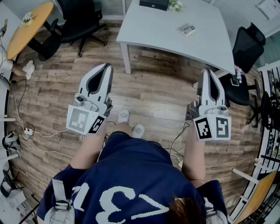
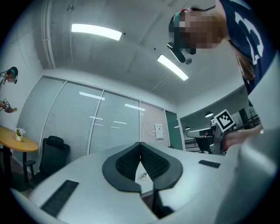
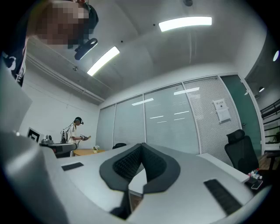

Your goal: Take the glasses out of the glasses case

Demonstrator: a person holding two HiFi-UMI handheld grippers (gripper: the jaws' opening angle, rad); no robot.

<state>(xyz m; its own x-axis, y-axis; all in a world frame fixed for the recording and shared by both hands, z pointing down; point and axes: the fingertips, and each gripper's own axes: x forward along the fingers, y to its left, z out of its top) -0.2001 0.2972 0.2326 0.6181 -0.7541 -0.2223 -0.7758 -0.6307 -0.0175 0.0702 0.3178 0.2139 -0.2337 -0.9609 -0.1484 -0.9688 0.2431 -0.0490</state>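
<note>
The glasses case point(image 1: 187, 29) lies open on the far white table point(image 1: 153, 33), with the glasses showing in it. Both grippers hang over the wooden floor, well short of that table. My left gripper point(image 1: 104, 66) is shut with nothing between its pads, and so is my right gripper point(image 1: 207, 72). In the left gripper view the jaws point(image 2: 140, 144) meet at the tips, and the case point(image 2: 143, 176) is a tiny shape seen under them. The right gripper view shows its jaws point(image 3: 141, 145) closed against an office wall of glass.
A black box point(image 1: 154, 4) and small flowers point(image 1: 175, 5) sit at the table's far edge. Black office chairs point(image 1: 81, 19) point(image 1: 247, 43) stand left and right of it. A round yellow table point(image 1: 26, 26) is far left. Cables point(image 1: 30, 131) trail on the floor; shelving point(image 1: 269, 100) lines the right.
</note>
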